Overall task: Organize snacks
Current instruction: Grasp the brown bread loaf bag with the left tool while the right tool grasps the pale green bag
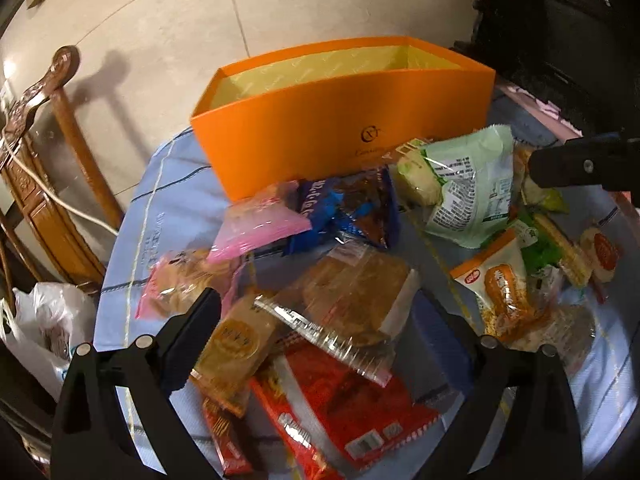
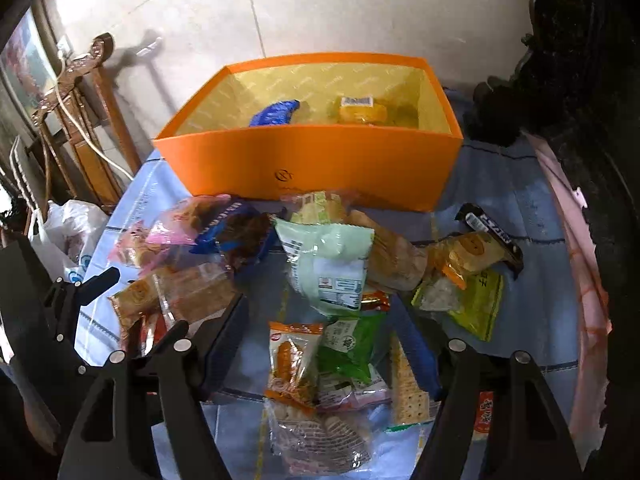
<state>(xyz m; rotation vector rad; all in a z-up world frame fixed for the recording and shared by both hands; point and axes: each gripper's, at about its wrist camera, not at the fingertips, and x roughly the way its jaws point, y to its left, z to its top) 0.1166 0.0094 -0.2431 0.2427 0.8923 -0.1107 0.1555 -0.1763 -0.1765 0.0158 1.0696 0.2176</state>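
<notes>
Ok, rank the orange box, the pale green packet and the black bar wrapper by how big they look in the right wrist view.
1. orange box, easily the largest.
2. pale green packet, mid-sized, lying in front of the box.
3. black bar wrapper, smallest, though partly covered by a yellow packet, so its full length is unsure.

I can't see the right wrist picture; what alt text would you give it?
An open gripper hovers over a heap of wrapped snacks on a blue cloth. Behind the heap, an orange box holds a blue packet and a yellow one.
</notes>
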